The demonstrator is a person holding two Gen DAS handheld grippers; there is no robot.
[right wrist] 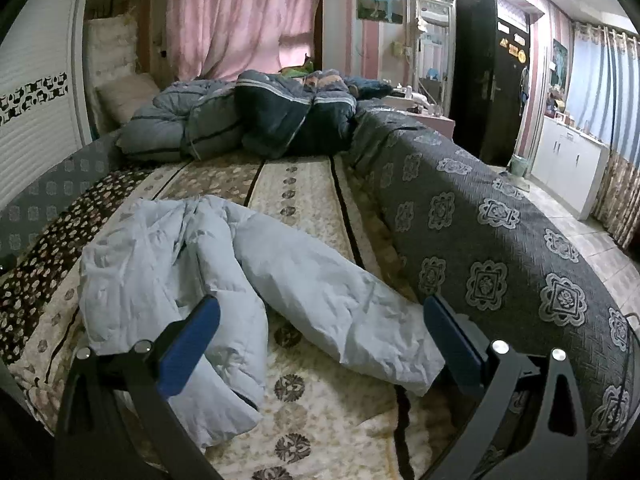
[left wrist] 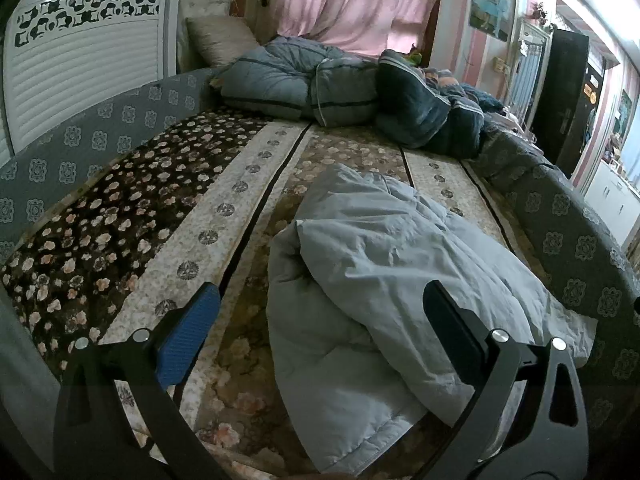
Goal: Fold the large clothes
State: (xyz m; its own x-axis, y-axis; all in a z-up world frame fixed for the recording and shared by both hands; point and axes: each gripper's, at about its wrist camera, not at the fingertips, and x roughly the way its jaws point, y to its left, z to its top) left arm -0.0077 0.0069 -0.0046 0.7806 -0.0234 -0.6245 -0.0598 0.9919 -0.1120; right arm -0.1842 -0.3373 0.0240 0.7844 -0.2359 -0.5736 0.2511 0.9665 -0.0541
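the bed (left wrist: 248,184) carries a flowered blanket in brown and cream stripes, with grey bedding (right wrist: 500,216) on its right edge. folded quilts (left wrist: 320,84) lie at the far end, before pink curtains (left wrist: 352,0). a pale blue jacket (right wrist: 224,264) lies crumpled near the front. the left claw (left wrist: 320,320) and the right claw (right wrist: 320,332) hang open above it, holding nothing.

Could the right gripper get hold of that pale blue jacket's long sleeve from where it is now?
Probably yes. The right gripper has its jaws wide open and empty, and the pale blue jacket lies on the bed with its sleeve stretched just ahead between them, nothing covering it.
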